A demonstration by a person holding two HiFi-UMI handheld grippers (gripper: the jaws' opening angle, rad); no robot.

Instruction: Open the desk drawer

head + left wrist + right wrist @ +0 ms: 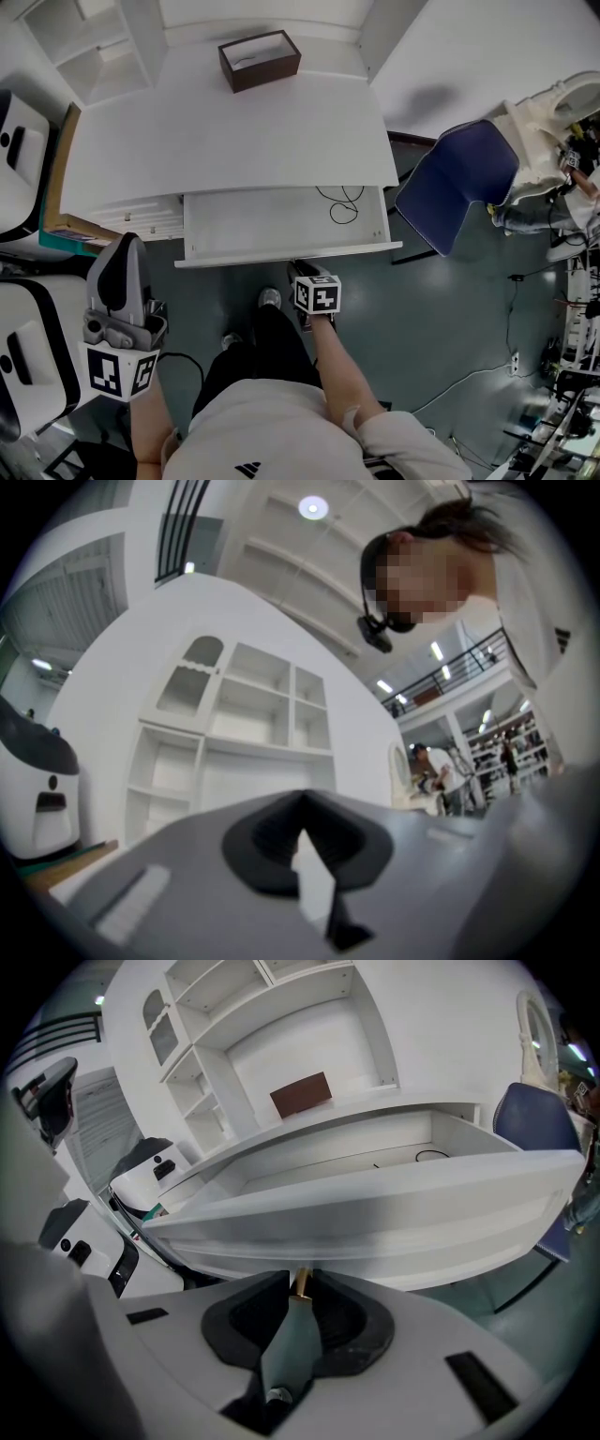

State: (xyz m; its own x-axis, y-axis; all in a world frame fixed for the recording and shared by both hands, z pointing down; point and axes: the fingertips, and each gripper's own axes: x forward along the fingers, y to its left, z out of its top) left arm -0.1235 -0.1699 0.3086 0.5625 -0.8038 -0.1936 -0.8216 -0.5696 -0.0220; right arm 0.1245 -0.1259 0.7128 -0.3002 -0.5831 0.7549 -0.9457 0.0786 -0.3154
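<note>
The person's shirt (253,436) fills the bottom centre. At lower left the left gripper (122,270) hangs with its jaws together, empty. The right gripper (300,270) clamps the knob (301,1282) of the drawer (281,248), which stands pulled out from the desk (234,131) at mid-frame.

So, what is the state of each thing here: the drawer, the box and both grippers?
Drawer: open, pulled out, with a cable inside.
Box: on the desk, top open.
Right gripper: shut on the knob.
Left gripper: shut, empty, away from the desk.
</note>
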